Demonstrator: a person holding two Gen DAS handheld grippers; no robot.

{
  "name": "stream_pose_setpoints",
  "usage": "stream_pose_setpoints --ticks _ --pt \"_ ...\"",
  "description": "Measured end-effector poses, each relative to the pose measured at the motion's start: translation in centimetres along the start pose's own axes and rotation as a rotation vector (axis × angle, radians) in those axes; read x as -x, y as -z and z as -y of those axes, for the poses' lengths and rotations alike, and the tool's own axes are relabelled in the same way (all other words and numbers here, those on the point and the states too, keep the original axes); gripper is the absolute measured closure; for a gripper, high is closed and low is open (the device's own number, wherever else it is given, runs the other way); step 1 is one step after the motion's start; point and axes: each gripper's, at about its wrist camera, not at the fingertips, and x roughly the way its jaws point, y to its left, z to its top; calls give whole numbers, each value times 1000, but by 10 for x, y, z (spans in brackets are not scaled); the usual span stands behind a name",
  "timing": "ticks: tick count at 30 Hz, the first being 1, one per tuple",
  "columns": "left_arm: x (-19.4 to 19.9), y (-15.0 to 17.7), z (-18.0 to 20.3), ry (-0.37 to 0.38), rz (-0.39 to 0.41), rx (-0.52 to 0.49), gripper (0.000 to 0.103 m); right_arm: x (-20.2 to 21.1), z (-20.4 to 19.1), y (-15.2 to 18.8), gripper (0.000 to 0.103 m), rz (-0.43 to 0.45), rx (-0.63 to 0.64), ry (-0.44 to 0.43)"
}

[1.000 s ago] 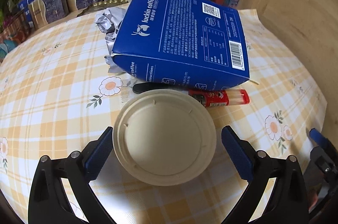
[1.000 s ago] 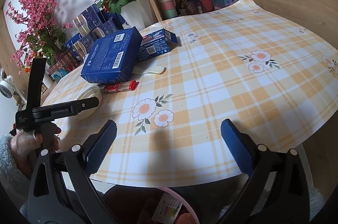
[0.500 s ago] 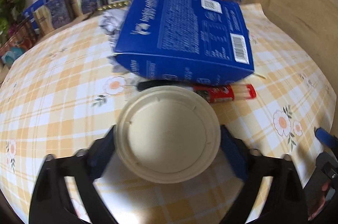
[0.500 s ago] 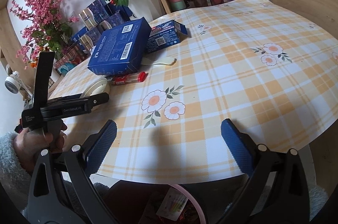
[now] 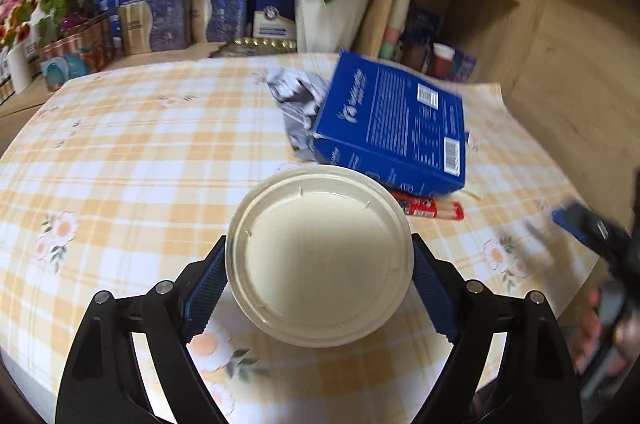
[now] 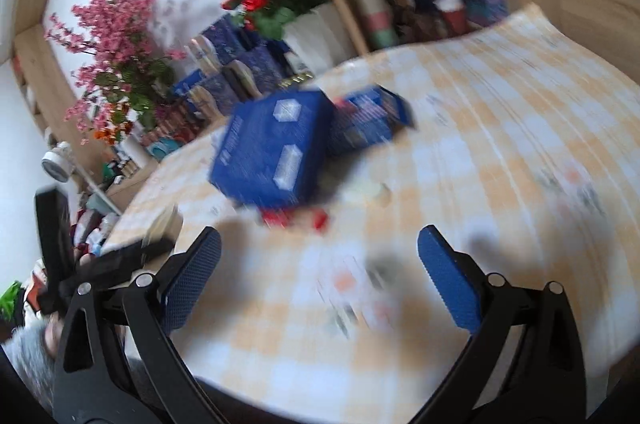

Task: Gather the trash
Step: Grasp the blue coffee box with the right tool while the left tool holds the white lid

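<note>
My left gripper (image 5: 320, 288) is shut on a round cream lidded container (image 5: 319, 253) and holds it above the checked tablecloth (image 5: 140, 152). Behind it lie a big blue coffee box (image 5: 394, 130), crumpled silver foil (image 5: 298, 100) and a red lighter (image 5: 434, 209). My right gripper (image 6: 318, 284) is open and empty over the table's near edge; its view is blurred. It shows the blue coffee box (image 6: 276, 148), a smaller blue box (image 6: 370, 118) and the lighter (image 6: 296, 218). The right gripper also shows at the right edge of the left wrist view (image 5: 592, 232).
A white pot of red flowers (image 5: 326, 12), blue gift boxes (image 5: 192, 8) and a wooden shelf with cups (image 5: 440, 36) stand at the table's back. Pink blossoms (image 6: 116, 44) stand at the left.
My left gripper closed on the cream container and lifted it up and back from the table. My right gripper swung quickly forward over the table, blurring its view.
</note>
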Motion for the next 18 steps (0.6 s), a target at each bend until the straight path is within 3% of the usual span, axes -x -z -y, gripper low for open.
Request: stream_pose_setpoints --ticks 5,9,13,18 --pt "23 5 -11 9 44 46 19 -69 -12 -40 6 -86 -9 -76" --pt "38 12 -20 6 78 58 19 -116 -10 -57 6 -136 -48 -76" --pt "44 21 -29 4 91 68 19 -141 3 -63 11 -176 -179 -123" --pt "44 32 -42 40 95 111 19 -159 1 -63 12 -203 -203 -144"
